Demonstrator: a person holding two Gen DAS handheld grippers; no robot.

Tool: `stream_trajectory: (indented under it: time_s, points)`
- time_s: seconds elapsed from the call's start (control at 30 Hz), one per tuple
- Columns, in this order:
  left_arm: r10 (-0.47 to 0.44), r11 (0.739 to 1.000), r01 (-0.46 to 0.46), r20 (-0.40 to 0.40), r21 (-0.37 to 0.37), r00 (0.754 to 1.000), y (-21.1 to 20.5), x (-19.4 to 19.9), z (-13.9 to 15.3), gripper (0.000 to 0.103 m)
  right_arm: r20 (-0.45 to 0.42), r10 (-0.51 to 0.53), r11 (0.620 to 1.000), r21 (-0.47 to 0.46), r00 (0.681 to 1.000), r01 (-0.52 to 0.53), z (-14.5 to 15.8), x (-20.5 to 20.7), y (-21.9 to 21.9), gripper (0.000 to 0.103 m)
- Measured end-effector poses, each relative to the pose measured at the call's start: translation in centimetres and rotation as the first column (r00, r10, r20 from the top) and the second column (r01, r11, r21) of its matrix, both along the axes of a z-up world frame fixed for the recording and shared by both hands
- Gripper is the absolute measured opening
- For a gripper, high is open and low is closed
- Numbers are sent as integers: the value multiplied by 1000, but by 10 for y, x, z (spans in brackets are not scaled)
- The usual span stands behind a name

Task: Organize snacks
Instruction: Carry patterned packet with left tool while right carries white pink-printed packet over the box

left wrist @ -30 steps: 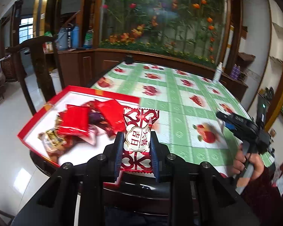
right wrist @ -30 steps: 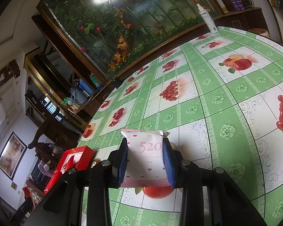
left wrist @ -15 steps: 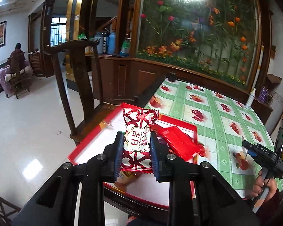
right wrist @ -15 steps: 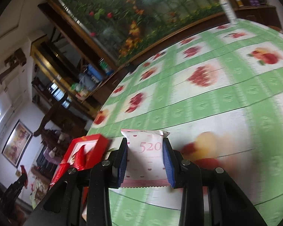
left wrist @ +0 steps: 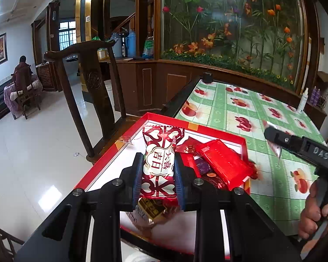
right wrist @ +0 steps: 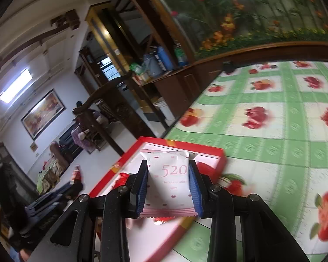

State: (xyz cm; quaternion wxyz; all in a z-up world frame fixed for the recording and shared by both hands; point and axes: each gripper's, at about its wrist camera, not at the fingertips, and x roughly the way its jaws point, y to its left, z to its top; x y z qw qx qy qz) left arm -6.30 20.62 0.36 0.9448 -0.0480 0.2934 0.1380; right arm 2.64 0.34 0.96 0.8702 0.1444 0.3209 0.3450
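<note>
On green fruit-print tablecloth (left wrist: 271, 170), red tray (left wrist: 207, 131) beside wooden chair (left wrist: 85, 83).

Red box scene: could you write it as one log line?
left tongs: shut on red-white packet | right tongs: shut on white 520 packet | both over red box
</note>
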Motion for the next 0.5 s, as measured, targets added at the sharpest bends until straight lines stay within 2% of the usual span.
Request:
stream_trajectory:
  time_s: [0.5]
  points:
    - [22, 1000, -21, -57, 23, 998, 9, 47, -22, 24, 42, 105, 993, -63, 994, -102, -5, 11, 55, 35]
